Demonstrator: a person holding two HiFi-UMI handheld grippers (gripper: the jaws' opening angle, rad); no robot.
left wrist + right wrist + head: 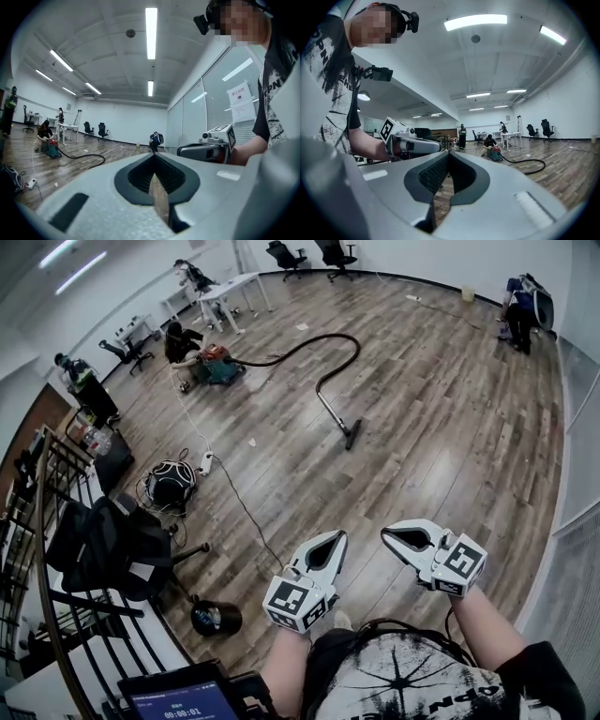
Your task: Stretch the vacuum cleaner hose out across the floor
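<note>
Wood floor [441, 381], black hose [319, 352] in a curved loop

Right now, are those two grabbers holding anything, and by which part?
Nothing is held. The left gripper and the right gripper are both shut and empty; the vacuum cleaner hose lies far off on the floor, untouched.

One red-and-teal canister vacuum cleaner [217, 363] is joined to one long black ribbed hose [314, 343]. Four people are around the vacuum cleaner: one crouching person [180, 341] just beside it, one standing person [192, 276] behind it, one dark-clothed person [80, 379] to its left and one bent-over person [520, 304] far to its right. Behind it are one white table [234, 287] and two black office chairs [284, 253] [337, 251]. Well in front of it are two white plastic grippers: left gripper [336, 540] and right gripper [394, 536].
</note>
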